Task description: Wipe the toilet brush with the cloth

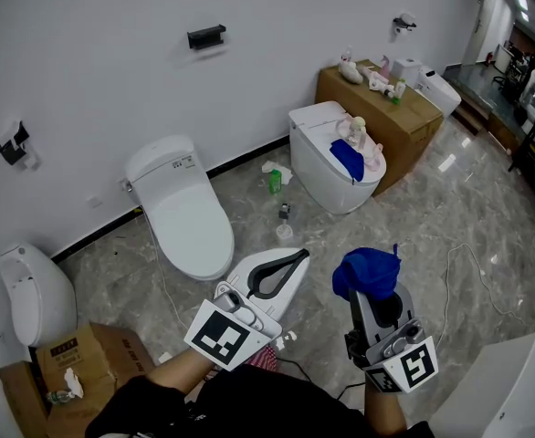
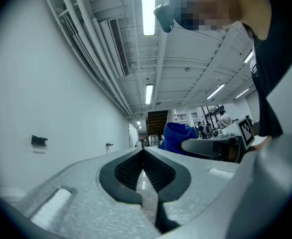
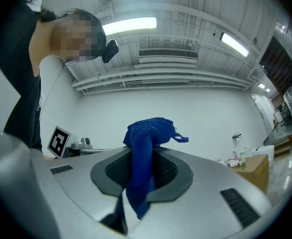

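A bunched blue cloth [image 1: 366, 270] is clamped in my right gripper [image 1: 372, 286], low in the head view to the right of centre. In the right gripper view the cloth [image 3: 145, 138] stands up between the black pads and a tail hangs down behind them. My left gripper [image 1: 299, 257] is held beside it, a little to the left, with its jaws shut and nothing between them. The left gripper view shows its pads [image 2: 130, 172] closed together and the cloth [image 2: 177, 136] off to the right. I cannot make out a toilet brush in any view.
A white toilet [image 1: 183, 215] stands against the wall ahead-left, and a second toilet [image 1: 315, 167] with a blue rag and small items on its lid ahead-right. A cardboard box [image 1: 404, 130] sits behind it. Small bottles [image 1: 275, 182] are on the marble floor; a urinal [image 1: 32, 295] is at far left.
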Motion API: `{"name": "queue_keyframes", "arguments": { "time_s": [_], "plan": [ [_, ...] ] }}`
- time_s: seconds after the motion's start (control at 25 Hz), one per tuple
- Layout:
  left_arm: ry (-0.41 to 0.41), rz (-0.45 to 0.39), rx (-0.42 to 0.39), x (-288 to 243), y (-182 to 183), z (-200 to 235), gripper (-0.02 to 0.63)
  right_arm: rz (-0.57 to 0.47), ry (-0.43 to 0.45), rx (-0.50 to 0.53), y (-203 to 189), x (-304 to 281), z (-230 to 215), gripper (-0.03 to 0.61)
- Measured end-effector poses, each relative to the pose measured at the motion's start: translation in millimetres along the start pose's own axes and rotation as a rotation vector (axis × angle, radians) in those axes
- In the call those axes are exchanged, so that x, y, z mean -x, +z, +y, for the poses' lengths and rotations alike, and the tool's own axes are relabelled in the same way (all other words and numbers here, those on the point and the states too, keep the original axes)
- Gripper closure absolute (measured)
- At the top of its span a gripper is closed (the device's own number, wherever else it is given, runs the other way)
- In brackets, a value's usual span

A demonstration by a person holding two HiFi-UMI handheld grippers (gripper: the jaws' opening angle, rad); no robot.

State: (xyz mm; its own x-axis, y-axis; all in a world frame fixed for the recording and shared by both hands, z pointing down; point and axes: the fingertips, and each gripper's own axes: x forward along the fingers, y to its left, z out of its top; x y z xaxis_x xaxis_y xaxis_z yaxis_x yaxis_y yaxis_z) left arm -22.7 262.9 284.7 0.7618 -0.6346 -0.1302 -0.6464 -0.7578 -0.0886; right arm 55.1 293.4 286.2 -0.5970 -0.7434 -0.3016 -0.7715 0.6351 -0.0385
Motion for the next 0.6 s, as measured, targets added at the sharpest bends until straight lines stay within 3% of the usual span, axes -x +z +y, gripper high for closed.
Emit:
{"name": "queue_keyframes", "arguments": {
  "time_s": [0.6],
  "plan": [
    [-0.033, -0.001, 0.01, -15.8, -6.9, 28.6, 0.618, -0.005, -0.017, 0.001, -9.6, -30.1, -12.7, 0.499]
  ]
}}
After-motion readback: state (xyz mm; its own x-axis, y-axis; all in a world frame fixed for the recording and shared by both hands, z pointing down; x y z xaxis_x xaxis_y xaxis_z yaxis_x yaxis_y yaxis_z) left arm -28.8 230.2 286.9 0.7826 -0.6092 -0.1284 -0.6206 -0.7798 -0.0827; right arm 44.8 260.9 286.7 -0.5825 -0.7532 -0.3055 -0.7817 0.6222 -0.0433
